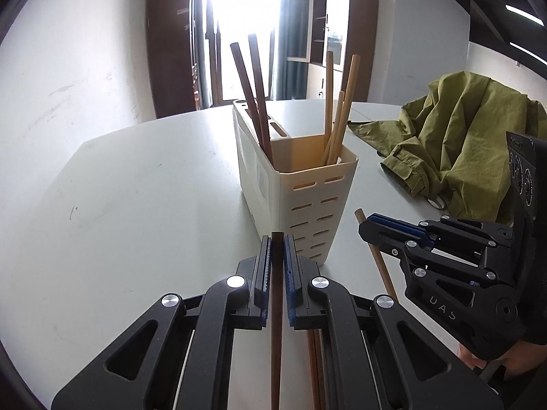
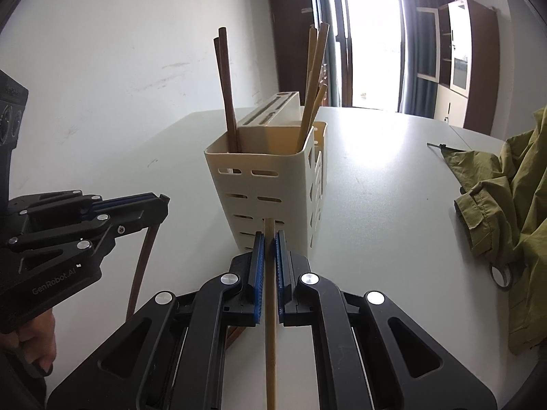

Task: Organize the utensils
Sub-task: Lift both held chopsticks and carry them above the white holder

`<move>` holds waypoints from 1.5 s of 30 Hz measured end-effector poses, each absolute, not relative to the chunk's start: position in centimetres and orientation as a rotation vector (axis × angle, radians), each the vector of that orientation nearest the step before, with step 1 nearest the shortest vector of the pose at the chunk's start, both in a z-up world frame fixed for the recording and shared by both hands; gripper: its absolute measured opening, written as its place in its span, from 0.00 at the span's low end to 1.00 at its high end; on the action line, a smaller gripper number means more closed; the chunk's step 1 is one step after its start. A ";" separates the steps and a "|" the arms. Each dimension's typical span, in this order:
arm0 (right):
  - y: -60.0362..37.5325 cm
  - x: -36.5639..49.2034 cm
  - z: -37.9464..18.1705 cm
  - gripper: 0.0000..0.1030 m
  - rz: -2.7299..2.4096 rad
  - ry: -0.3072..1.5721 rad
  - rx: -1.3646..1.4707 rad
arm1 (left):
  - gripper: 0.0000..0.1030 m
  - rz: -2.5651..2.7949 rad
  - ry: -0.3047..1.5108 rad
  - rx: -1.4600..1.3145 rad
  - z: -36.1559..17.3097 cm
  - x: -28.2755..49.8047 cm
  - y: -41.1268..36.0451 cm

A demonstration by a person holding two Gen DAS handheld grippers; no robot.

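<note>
My dark chopstick [image 1: 276, 324] runs off the bottom edge, light chopstick [image 2: 270, 324] likewise, stick bottoms hidden inside the holder [image 1: 301, 201], jacket [image 2: 512, 205] cut by the right edge

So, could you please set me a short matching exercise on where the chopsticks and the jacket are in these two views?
Things:
1. dark chopstick
2. light chopstick
3. dark pair
4. jacket

Places:
A. standing in the holder
B. lying crumpled on the table
C. clamped in the right gripper
D. clamped in the left gripper

Pairs: 1-D, 2-C, 3-A, 4-B
</note>
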State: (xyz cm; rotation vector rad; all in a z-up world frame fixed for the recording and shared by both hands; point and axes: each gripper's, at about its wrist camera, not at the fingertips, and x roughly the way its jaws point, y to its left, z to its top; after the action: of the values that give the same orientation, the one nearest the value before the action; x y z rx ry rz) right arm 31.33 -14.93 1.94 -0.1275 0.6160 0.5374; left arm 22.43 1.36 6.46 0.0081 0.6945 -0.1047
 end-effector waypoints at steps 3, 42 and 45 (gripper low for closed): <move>-15.0 31.1 2.7 0.07 0.547 0.586 -0.131 | 0.07 -0.102 0.661 0.003 7.5 21.8 1.5; -18.5 30.9 13.4 0.07 0.712 0.002 0.091 | 0.06 -0.066 0.054 -0.042 19.8 18.2 -0.4; -18.7 30.8 13.5 0.07 0.727 -0.056 0.107 | 0.07 -0.063 0.007 -0.040 20.2 17.9 -0.7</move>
State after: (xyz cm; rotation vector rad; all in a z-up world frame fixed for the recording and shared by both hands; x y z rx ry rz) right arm 30.77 -18.71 13.46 0.1067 -0.0559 0.7269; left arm 17.86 -0.74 20.18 -0.0404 0.0071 -0.0633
